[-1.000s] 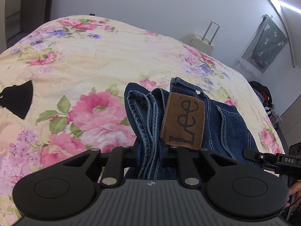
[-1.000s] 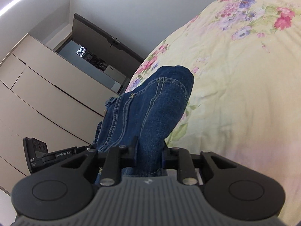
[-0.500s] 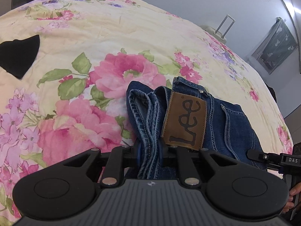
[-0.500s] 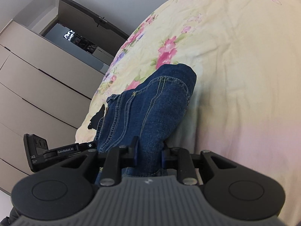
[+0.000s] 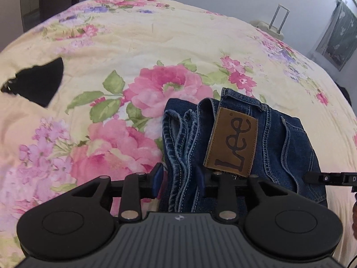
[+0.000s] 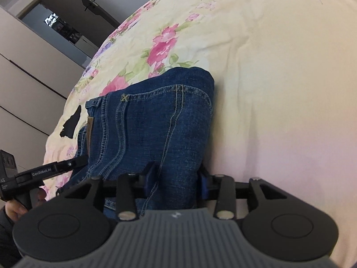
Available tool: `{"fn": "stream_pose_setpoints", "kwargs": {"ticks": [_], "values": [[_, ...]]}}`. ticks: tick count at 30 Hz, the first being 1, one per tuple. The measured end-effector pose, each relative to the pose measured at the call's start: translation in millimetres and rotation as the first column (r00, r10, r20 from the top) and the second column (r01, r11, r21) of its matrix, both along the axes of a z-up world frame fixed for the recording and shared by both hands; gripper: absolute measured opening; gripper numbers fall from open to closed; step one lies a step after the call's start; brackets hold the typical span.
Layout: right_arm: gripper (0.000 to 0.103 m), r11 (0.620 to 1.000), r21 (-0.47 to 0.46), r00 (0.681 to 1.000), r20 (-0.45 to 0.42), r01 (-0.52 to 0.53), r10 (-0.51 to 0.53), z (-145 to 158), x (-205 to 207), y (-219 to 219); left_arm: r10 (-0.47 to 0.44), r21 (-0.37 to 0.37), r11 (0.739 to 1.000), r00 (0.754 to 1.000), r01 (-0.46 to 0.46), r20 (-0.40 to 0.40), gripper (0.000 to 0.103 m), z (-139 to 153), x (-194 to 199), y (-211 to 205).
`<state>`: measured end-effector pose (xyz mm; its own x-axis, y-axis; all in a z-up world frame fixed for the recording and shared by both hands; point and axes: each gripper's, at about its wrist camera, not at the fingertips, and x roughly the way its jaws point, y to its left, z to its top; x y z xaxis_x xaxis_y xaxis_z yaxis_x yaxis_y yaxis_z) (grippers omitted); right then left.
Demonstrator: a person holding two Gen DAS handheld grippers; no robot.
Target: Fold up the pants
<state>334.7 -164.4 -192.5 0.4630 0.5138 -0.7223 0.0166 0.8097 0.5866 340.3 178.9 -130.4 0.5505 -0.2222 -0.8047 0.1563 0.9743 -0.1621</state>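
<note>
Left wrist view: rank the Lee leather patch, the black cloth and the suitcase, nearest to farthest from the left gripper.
1. Lee leather patch: on the jeans, just past the left gripper, right of centre.
2. Black cloth: far left on the floral bedspread.
3. Suitcase: beyond the bed, upper right.

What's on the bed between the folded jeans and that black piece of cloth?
Nothing but bare floral bedspread separates the jeans from the black cloth; the left wrist view shows it most clearly.

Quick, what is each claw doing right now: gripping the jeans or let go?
Left gripper: open, just released; jeans edge sits loose between its fingers.
Right gripper: open, just released; denim between.
</note>
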Motion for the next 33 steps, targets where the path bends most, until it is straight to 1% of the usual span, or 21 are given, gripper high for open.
{"fn": "stream_pose_setpoints", "kwargs": {"ticks": [1, 3, 5, 6, 8, 9, 10, 11, 12, 13, 15, 16, 17, 19, 21, 23, 24, 26, 28, 30, 33], "values": [[0.044, 1.0, -0.024, 1.0, 0.005, -0.006, 0.006, 8, -1, 1, -0.003, 0.028, 1.0, 1.0, 0.003, 0.022, 0.038, 13, -5, -1], [0.05, 0.998, -0.059, 1.0, 0.022, -0.011, 0.012, 25, -5, -1, -0.007, 0.05, 0.999, 0.997, 0.003, 0.079, 0.038, 46, -17, 2], [0.05, 0.996, -0.084, 0.999, 0.052, -0.008, 0.012, 46, -12, -3, -0.004, 0.066, 0.998, 0.991, -0.005, 0.132, 0.039, 81, -30, 3], [0.051, 0.996, -0.087, 0.997, 0.082, -0.01, 0.017, 61, -19, -5, -0.008, 0.085, 0.996, 0.987, -0.006, 0.161, 0.04, 101, -38, 2], [0.052, 0.994, -0.11, 0.99, 0.138, -0.025, 0.04, 94, -33, -5, -0.04, 0.152, 0.988, 0.977, 0.008, 0.211, 0.042, 138, -53, -3], [0.052, 0.99, -0.138, 0.985, 0.165, -0.03, 0.053, 110, -40, -3, -0.06, 0.207, 0.978, 0.968, 0.009, 0.244, 0.042, 160, -63, -9], [0.052, 0.984, -0.173, 0.977, 0.199, -0.036, 0.071, 128, -49, 0, -0.078, 0.248, 0.969, 0.958, 0.007, 0.275, 0.047, 179, -74, -14], [0.055, 0.978, -0.204, 0.968, 0.233, -0.042, 0.09, 145, -59, 3, -0.088, 0.277, 0.961, 0.95, 0.001, 0.3, 0.055, 195, -84, -17], [0.062, 0.972, -0.232, 0.959, 0.264, -0.044, 0.107, 162, -70, 5, -0.091, 0.303, 0.953, 0.942, -0.011, 0.322, 0.059, 212, -97, -21], [0.066, 0.965, -0.259, 0.949, 0.293, -0.043, 0.121, 177, -82, 8, -0.09, 0.323, 0.946, 0.935, -0.028, 0.344, 0.063, 227, -110, -25], [0.073, 0.953, -0.301, 0.922, 0.359, -0.034, 0.146, 210, -112, 12, -0.076, 0.323, 0.945, 0.922, -0.055, 0.38, 0.065, 247, -135, -30], [0.076, 0.95, -0.312, 0.907, 0.392, -0.025, 0.153, 222, -128, 14, -0.064, 0.311, 0.948, 0.918, -0.066, 0.391, 0.071, 254, -149, -33], [0.082, 0.947, -0.32, 0.888, 0.432, -0.009, 0.154, 235, -147, 15, -0.054, 0.304, 0.95, 0.915, -0.077, 0.4, 0.075, 258, -162, -36], [0.081, 0.943, -0.332, 0.857, 0.49, 0.012, 0.162, 251, -181, 18, -0.049, 0.303, 0.949, 0.905, -0.09, 0.422, 0.077, 260, -188, -46], [0.082, 0.929, -0.365, 0.833, 0.531, 0.057, 0.158, 262, -216, 21, -0.07, 0.32, 0.944, 0.895, -0.084, 0.441, 0.081, 256, -214, -59], [0.082, 0.909, -0.399, 0.809, 0.571, 0.122, 0.142, 268, -252, 23, -0.097, 0.351, 0.932, 0.878, -0.085, 0.469, 0.089, 248, -241, -77], [0.082, 0.903, -0.405, 0.8, 0.584, 0.14, 0.138, 268, -266, 23, -0.104, 0.373, 0.923, 0.871, -0.096, 0.48, 0.089, 244, -254, -86], [0.082, 0.907, -0.393, 0.794, 0.595, 0.153, 0.124, 267, -289, 19, -0.098, 0.396, 0.91, 0.865, -0.123, 0.492, 0.089, 236, -273, -102], [0.082, 0.915, -0.366, 0.795, 0.599, 0.168, 0.094, 263, -314, 14, -0.075, 0.387, 0.91, 0.861, -0.147, 0.503, 0.089, 225, -289, -114], [0.082, 0.912, -0.366, 0.801, 0.594, 0.183, 0.077, 259, -333, 12, -0.035, 0.355, 0.922, 0.877, -0.157, 0.479, 0.089, 213, -297, -121], [0.082, 0.9, -0.392, 0.806, 0.585, 0.188, 0.087, 251, -354, 15, 0.031, 0.291, 0.942, 0.908, -0.166, 0.417, 0.09, 191, -306, -125]]}}
